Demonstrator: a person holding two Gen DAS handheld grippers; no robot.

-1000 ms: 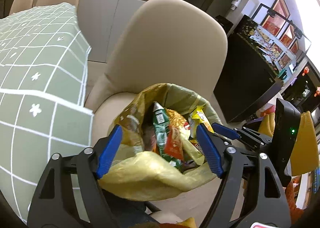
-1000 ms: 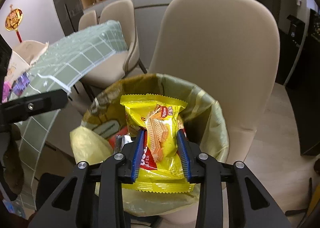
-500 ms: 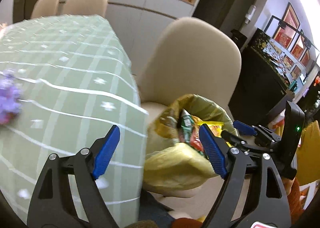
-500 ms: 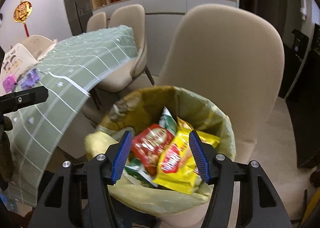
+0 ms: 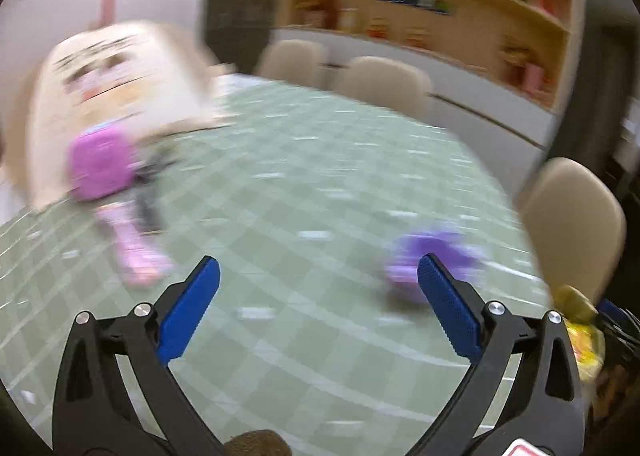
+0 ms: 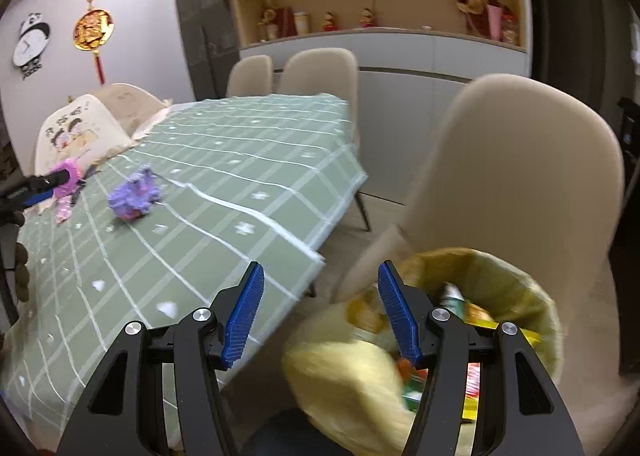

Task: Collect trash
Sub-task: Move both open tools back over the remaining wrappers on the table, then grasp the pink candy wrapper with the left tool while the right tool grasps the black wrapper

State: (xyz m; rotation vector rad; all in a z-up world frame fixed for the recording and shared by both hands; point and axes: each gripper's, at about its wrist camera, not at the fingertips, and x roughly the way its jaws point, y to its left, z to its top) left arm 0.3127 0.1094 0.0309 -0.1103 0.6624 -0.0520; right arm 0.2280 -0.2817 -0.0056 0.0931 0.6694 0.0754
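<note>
My left gripper [image 5: 318,276] hangs over the green checked tablecloth [image 5: 320,184], its jaws opening wide with nothing between them. A crumpled purple wrapper [image 5: 432,260] lies just beyond its right finger, and pink trash [image 5: 100,166] lies further left; the view is blurred. My right gripper [image 6: 320,292] is open and empty, above the gap between the table edge and the yellow-lined trash bin [image 6: 500,296], which holds several snack wrappers. In the right wrist view the purple wrapper [image 6: 134,198] and the pink trash [image 6: 66,176] rest on the cloth [image 6: 240,184].
A beige chair [image 6: 520,176] stands behind the bin. More beige chairs [image 6: 316,68] line the far side of the table. A printed cushion [image 6: 76,132] sits at the table's left end. Shelves and a cabinet [image 6: 380,16] fill the back wall.
The right gripper opened and dropped the yellow wafer packet into the bin, then swung left towards the table. The left gripper swept left from the bin to over the tablecloth and opened wider.
</note>
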